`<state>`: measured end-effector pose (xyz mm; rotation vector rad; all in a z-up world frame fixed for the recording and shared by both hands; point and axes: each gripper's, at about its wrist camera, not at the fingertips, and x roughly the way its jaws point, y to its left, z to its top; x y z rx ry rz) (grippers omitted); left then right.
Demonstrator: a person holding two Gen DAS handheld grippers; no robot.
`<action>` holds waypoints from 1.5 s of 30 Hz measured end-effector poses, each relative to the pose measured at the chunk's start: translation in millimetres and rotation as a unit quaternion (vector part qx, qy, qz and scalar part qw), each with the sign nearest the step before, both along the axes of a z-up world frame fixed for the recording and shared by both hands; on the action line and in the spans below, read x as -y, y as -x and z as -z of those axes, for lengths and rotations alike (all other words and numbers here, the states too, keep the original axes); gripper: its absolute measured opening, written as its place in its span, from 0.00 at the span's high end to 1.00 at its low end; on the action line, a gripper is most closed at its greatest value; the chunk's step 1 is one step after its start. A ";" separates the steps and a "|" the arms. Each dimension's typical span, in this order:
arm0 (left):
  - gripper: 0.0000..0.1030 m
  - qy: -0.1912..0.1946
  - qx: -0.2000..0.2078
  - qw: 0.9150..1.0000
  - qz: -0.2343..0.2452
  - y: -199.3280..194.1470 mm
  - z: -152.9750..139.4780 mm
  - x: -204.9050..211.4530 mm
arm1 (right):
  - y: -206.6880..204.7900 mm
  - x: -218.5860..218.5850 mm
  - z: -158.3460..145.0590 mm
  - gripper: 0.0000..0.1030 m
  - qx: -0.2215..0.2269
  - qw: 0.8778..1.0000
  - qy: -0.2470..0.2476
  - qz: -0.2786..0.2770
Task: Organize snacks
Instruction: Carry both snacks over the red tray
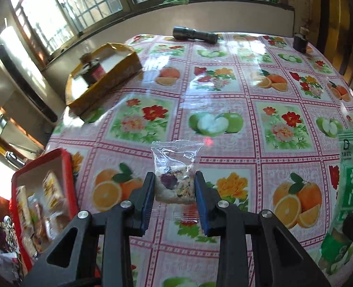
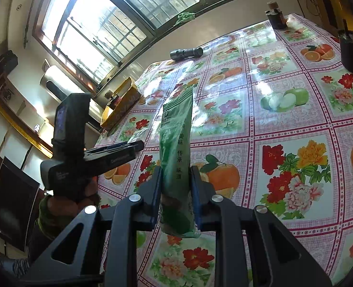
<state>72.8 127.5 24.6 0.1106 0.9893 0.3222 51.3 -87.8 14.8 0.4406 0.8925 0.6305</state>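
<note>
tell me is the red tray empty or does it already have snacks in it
Not empty. The red tray already holds several wrapped snack packets, seen at the left edge of the left wrist view.

Most of the readable print is on the green snack packet (image 2: 176, 167). In the right wrist view white Chinese characters run down its face: 美味, then 传承, with a further pair below too blurred to make out. In the left wrist view the same packet (image 1: 350, 179) shows a small white logo near its top and a large white 门 on a darker green panel; the other characters there are unclear. The white lettering on the left claw's black body (image 2: 119, 161) is too blurred to read.
</note>
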 end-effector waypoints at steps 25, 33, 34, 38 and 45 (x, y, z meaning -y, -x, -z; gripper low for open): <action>0.69 -0.005 0.068 0.987 -0.149 135.8 -37.1 -103.6 | 46.9 -130.6 -16.2 0.76 0.019 0.988 -0.006 -0.151; 0.69 0.005 0.070 0.983 -0.172 148.2 -33.5 -127.3 | 50.0 -160.7 -19.5 0.76 0.024 0.984 0.003 -0.177; 0.69 0.005 0.070 0.982 -0.174 149.3 -33.7 -128.9 | 49.5 -163.0 -20.1 0.76 0.025 0.984 0.004 -0.179; 0.69 0.005 0.073 0.981 -0.178 154.1 -34.4 -133.7 | 51.2 -171.5 -21.7 0.76 0.028 0.982 0.006 -0.185; 0.69 0.014 0.074 0.979 -0.189 162.0 -32.6 -145.8 | 45.8 -199.7 -28.2 0.76 0.042 0.976 0.012 -0.213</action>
